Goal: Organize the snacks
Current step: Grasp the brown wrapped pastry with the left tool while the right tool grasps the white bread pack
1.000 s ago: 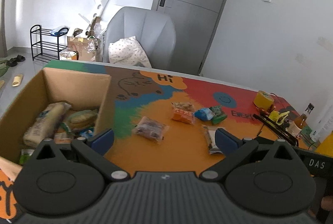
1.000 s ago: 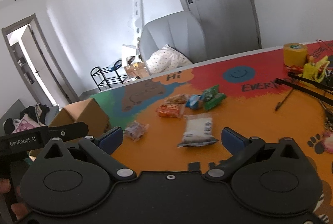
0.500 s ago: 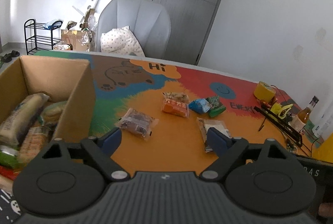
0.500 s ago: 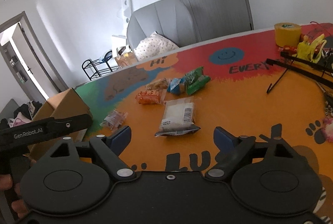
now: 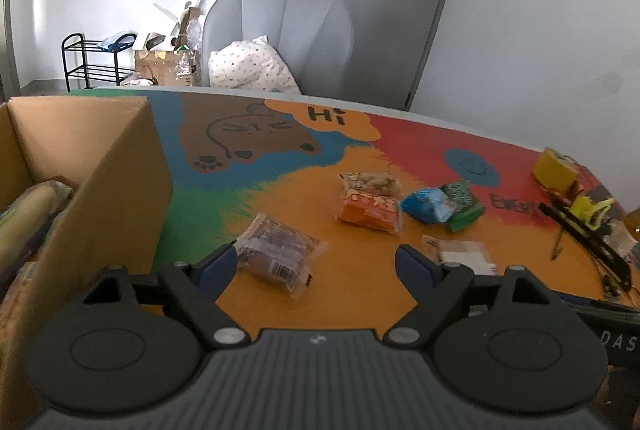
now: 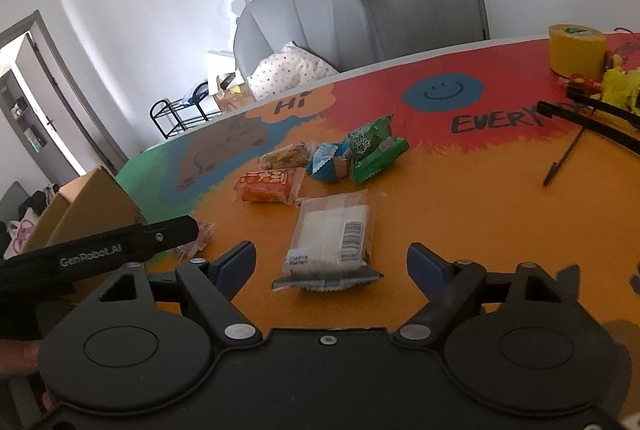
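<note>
Several snack packs lie on the colourful table. My left gripper (image 5: 316,264) is open and empty, just above a clear pack of dark snacks (image 5: 278,255). Left of it stands a cardboard box (image 5: 116,186) with snacks inside. My right gripper (image 6: 331,262) is open and empty, with a white wafer pack (image 6: 332,238) lying between its fingers. Beyond lie an orange pack (image 6: 268,186), a beige pack (image 6: 285,155), a blue pack (image 6: 330,162) and a green pack (image 6: 374,148). The left gripper's body (image 6: 100,254) shows in the right wrist view.
A yellow tape roll (image 6: 576,48), a pen (image 6: 562,160) and black and yellow tools (image 6: 592,110) sit at the table's right. A grey chair (image 5: 280,30) with a pillow stands behind the table. A shoe rack (image 5: 92,58) is by the wall.
Both grippers have moved forward and down toward the table. The dark snack pack and the white wafer pack now lie closer to the fingers. The box has shifted left in the left view.
</note>
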### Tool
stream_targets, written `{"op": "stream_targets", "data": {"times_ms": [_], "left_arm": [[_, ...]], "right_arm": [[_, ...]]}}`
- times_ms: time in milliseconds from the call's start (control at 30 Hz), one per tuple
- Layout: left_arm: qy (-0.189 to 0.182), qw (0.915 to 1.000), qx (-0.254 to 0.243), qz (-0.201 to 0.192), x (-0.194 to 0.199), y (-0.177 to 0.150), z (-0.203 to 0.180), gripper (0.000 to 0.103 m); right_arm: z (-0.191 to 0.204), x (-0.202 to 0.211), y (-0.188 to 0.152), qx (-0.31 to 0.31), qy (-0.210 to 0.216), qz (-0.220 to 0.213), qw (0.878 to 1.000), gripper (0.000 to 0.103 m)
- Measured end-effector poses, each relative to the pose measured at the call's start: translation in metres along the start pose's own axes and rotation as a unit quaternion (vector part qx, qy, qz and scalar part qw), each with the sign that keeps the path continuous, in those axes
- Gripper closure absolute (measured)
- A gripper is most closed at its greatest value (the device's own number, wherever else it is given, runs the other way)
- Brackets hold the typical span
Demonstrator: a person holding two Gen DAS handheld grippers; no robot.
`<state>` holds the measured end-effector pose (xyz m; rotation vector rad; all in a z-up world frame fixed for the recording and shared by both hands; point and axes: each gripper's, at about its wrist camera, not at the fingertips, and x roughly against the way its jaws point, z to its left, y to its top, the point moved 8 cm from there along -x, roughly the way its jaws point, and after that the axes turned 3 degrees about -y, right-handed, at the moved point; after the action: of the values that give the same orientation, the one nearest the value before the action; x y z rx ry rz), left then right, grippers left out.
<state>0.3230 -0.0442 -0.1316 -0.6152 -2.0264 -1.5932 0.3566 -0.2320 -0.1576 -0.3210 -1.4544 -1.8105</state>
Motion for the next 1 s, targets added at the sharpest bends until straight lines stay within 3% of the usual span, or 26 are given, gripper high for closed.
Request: {"op": "stream_targets", "data": {"times_ms": [433,633,700,833,1000], "left_arm": [[0.038,0.9991,-0.011,0.012,-0.041,0.000,0.012,0.018],[0.042,0.9988,-0.015,0.020,-0.046,-0.004,0.012,0.022],[0.048,0.9985,-0.015,0.021,-0.046,-0.005,0.013,0.032],[0.059,0.9978,-0.023,0.018,-0.043,-0.006,0.015,0.051],[0.042,0.9989,-0.008,0.022,-0.035,-0.006,0.017,0.066]], "right_arm": [[0.002,-0.025,0.001,0.021,-0.006,0.007,1.000,0.022],[0.005,-0.025,-0.001,0.057,-0.038,0.006,0.998,0.042],[0.004,-0.023,-0.001,0.058,-0.042,0.006,0.997,0.052],[0.004,-0.019,-0.003,0.050,-0.038,0.006,0.998,0.056],[0.005,-0.010,-0.009,0.040,-0.034,0.005,0.999,0.058]]}}
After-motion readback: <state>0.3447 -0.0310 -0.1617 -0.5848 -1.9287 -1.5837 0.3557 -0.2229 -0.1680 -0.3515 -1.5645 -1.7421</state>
